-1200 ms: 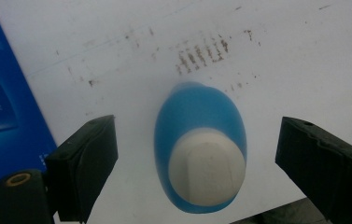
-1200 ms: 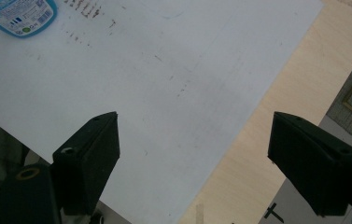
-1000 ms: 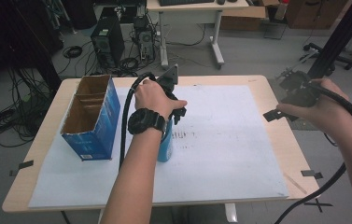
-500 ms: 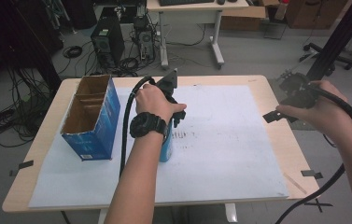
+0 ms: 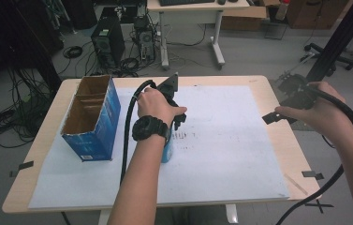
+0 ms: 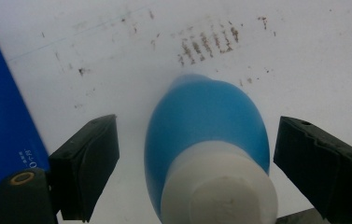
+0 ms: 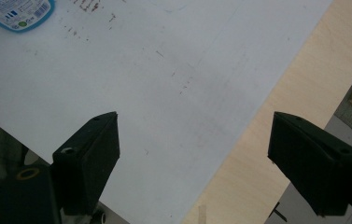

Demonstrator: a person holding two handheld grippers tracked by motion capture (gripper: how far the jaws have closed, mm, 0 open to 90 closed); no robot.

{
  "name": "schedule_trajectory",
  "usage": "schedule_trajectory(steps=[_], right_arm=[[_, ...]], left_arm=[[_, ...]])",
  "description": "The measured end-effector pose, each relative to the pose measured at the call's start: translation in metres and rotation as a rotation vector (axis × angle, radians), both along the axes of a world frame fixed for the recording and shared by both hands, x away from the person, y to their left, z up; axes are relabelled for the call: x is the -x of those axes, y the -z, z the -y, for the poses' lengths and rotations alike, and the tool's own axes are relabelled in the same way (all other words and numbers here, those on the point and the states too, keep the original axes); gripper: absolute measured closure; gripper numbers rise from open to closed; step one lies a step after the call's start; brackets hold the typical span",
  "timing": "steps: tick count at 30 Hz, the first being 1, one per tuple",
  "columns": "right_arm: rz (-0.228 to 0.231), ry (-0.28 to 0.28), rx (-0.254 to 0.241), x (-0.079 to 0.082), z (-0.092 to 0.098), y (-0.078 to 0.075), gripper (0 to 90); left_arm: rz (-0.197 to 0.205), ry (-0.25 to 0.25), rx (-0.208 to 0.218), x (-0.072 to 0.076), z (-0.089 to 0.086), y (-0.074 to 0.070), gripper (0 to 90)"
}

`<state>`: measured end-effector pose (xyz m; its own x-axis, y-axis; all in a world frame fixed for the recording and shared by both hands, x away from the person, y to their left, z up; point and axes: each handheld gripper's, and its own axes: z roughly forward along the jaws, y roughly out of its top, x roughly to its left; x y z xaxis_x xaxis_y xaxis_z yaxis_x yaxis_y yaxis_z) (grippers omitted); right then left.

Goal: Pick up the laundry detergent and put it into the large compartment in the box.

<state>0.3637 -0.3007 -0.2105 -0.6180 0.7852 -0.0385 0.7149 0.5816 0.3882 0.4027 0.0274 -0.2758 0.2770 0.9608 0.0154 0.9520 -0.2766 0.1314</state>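
At the far left of the table (image 5: pixel 258 84) stands the blue cardboard box (image 5: pixel 91 123), open at the top with inner partitions, on the white sheet (image 5: pixel 221 154); its blue wall also shows at the left edge of the left gripper view. Just beside it to the right stands the blue bottle (image 6: pixel 206 135), upright with its white cap (image 6: pixel 218 186) toward my camera. My left hand-held gripper (image 6: pixel 197 163) hangs directly above it, jaws spread wide, one on each side of the bottle body and touching neither; I judge this is a straddling pose for a grasp from above, or one just let go, and I cannot tell which. The box sits near the left jaw, so I see little room on that side. Faint brown scuff marks (image 6: pixel 206 44) dot the sheet beyond the bottle. Farther right, the sheet is bare. My right hand-held gripper (image 7: pixel 194 163) is held well apart, over the table's right edge, jaws spread and empty, apparently parked out of the way. Its view catches the bottle's labelled base at the top left corner. Behind the table, computer towers (image 5: pixel 106 40) and cables lie on the floor.
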Motion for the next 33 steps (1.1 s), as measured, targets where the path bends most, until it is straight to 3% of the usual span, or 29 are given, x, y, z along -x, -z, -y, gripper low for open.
schedule_trajectory(steps=[11, 33], right_arm=[[-0.002, -0.004, -0.001, -0.0001, -0.0004, 0.0013, 16.7], [-0.005, -0.004, -0.001, -0.0001, 0.0009, 0.0039, 16.6]], left_arm=[[-0.006, -0.024, -0.003, 0.001, 0.0001, 0.0075, 16.4], [-0.016, -0.059, -0.006, -0.001, 0.0018, 0.0104, 33.3]])
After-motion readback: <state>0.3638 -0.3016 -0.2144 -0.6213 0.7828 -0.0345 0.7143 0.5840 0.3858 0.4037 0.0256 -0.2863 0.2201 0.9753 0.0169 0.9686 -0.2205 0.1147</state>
